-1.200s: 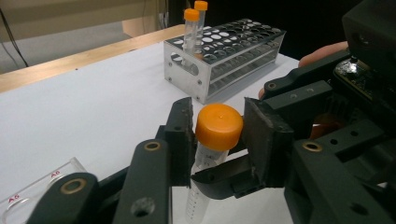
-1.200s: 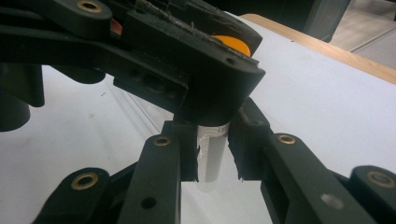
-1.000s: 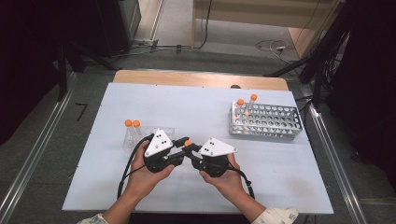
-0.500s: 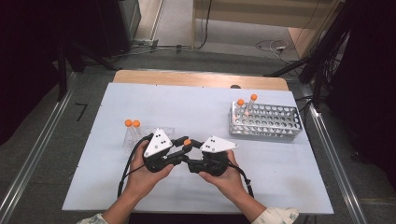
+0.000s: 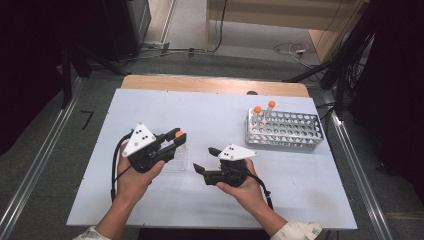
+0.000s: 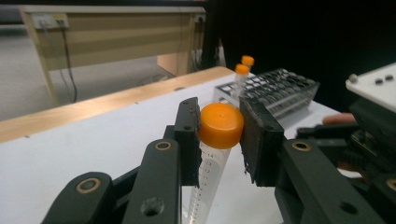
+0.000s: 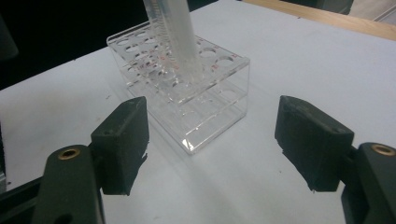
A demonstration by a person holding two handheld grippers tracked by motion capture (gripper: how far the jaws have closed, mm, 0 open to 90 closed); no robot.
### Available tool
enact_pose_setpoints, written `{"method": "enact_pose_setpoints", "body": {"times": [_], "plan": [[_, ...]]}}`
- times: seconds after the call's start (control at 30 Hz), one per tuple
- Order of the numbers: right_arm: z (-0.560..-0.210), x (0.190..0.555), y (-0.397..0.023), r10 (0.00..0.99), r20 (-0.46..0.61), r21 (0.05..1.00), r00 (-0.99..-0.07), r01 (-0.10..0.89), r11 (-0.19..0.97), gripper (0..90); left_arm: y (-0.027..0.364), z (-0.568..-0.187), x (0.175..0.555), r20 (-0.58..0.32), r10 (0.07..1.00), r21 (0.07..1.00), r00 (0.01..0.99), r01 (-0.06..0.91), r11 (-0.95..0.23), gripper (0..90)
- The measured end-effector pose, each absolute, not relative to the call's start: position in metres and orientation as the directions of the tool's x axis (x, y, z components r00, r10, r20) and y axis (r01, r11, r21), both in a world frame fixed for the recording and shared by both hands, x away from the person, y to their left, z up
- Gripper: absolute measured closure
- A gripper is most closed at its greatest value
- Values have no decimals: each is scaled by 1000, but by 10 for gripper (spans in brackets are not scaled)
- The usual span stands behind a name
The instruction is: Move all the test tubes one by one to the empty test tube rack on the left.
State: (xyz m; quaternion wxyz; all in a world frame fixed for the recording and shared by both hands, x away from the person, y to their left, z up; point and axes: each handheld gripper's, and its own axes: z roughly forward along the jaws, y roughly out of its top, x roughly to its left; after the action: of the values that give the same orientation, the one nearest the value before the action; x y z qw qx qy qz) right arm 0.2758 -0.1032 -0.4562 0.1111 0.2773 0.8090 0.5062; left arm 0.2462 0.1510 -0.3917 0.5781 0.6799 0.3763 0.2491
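Note:
My left gripper (image 5: 176, 138) is shut on the orange cap (image 6: 220, 125) of a clear graduated tube (image 6: 209, 179), which hangs down from the jaws. In the right gripper view that tube (image 7: 173, 39) slants over the top of a clear acrylic rack (image 7: 187, 95); I cannot tell whether its tip sits in a hole. My right gripper (image 5: 202, 161) points left at the rack. Its jaws have just been opening and stand wide apart (image 7: 212, 112) with nothing between them.
A metal mesh rack (image 5: 287, 131) stands at the right of the white table (image 5: 210, 107) with two orange-capped tubes (image 5: 263, 111) at its left end; it also appears far off as the mesh rack (image 6: 280, 88). A wooden strip (image 5: 215, 84) edges the far side.
The left gripper has carried the orange-capped tube left and up, away from the right gripper and over the clear rack. The right gripper's jaws have opened; that hand stayed put.

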Motion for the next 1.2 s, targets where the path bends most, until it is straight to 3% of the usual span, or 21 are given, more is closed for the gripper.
{"method": "enact_pose_setpoints", "body": {"times": [0.5, 1.2], "plan": [[-456, 276, -105, 569, 100, 880, -816, 339, 332, 254, 191, -397, 260, -100, 891, 975, 442, 220, 1, 709], [-456, 277, -106, 572, 95, 879, -815, 338, 336, 257, 196, -415, 271, -68, 920, 959, 385, 279, -46, 707]]}}
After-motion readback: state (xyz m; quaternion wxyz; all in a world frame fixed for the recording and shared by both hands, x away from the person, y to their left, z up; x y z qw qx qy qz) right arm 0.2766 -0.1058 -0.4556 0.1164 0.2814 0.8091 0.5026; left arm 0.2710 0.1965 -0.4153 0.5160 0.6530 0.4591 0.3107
